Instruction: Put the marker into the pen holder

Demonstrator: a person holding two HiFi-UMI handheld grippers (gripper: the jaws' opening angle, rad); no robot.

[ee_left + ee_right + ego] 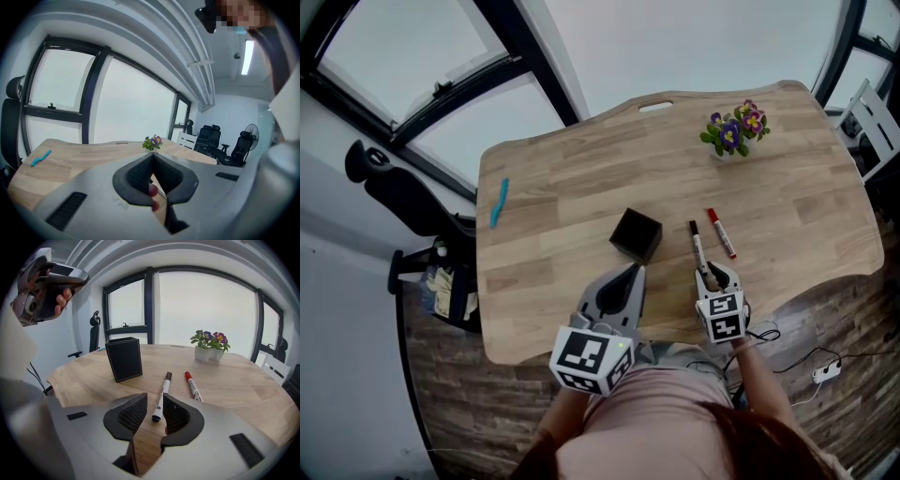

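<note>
- On the table [553, 178], the black-capped marker [162, 394] lies flat. It is just beside a red-capped marker [192, 386], roughly parallel to it and not touching.
- The pen holder [636, 234] stands upright on the table, left of both markers and apart from them.
- The right gripper [153, 404] has its jaws apart. The near end of the black-capped marker lies between them, and the pads do not appear to press on it.
- The left gripper [152, 157] has its jaws together and carries nothing. Its tip is near the pen holder.
- Step in hand, as judged: grasp the black-capped marker.
- Centre the barrel between the pads before closing; at present it sits nearer the right-hand pad.
- Advance far enough to close on the barrel, not the extreme end, so the marker is less likely to pivot on lifting.
- Keep the outer jaw clear of the red-capped marker to avoid dragging it.
- Once the marker is lifted, bring it upright over the pen holder before letting go.
</note>
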